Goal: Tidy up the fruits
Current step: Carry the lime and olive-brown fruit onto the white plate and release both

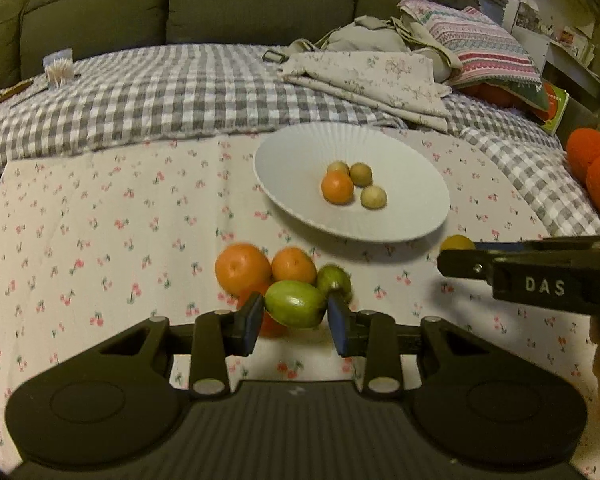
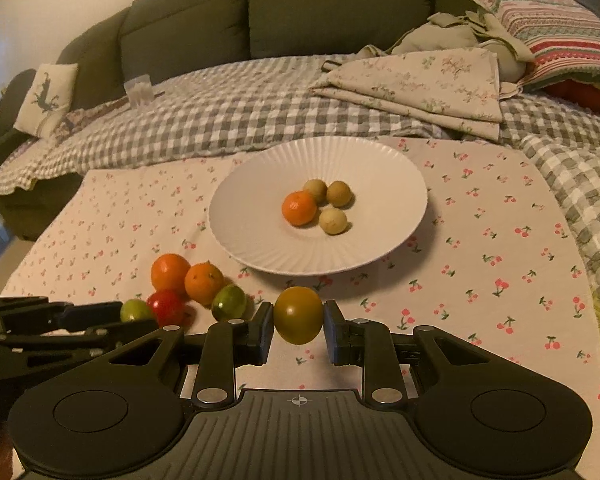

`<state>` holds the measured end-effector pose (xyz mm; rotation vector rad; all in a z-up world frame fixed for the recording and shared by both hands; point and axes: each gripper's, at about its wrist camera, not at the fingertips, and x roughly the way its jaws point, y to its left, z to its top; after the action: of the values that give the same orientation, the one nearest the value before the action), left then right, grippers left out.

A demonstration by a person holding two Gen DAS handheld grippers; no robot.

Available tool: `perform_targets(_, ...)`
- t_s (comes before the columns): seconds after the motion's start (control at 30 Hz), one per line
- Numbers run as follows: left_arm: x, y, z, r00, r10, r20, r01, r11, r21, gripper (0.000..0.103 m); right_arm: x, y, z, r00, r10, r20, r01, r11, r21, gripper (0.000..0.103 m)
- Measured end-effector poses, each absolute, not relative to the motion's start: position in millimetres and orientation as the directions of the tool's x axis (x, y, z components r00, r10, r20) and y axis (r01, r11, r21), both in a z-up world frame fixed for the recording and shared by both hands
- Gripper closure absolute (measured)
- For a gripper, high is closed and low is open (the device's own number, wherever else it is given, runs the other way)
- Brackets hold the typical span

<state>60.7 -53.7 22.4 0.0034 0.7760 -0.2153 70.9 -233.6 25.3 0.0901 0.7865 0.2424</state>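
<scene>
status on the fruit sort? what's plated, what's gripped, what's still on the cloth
Done: the white plate holds one orange and three small tan fruits. In hand: left gripper is shut on a green fruit; right gripper is shut on a yellow-green fruit. Left on the cloth: two oranges, a red fruit and another green one.
</scene>
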Motion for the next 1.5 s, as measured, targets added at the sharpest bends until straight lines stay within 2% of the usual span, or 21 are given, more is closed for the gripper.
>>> perform_targets(0.37, 92.2, -66.0, 32.7, 0.747, -0.19, -0.637, 0.236, 0.972, -0.014, 0.069, 79.8, -256.2, 37.1, 0.719, 0.227, -0.657, -0.129, 0.972, 0.195, 0.079)
perform_targets(0.8, 124.2, -97.3, 21.2, 0.75, -0.28, -0.599, 0.351, 0.936, 0.001, 0.069, 108.0, -270.2, 33.3, 0.743, 0.21, -0.635, -0.108, 0.975, 0.196, 0.079)
perform_targets(1.43, 161.1, -107.3, -7.6, 0.722, -0.313, -0.617, 0.4, 0.916, 0.003, 0.069, 152.8, -265.4, 5.2, 0.721, 0.209, -0.66, -0.132, 0.977, 0.165, 0.077)
perform_targets(1.5, 161.6, -108.0, -8.4, 0.718, -0.319, -0.619, 0.408, 0.913, 0.002, 0.06, 153.8, -265.1, 3.4, 0.724, 0.207, -0.658, -0.129, 0.978, 0.165, 0.076)
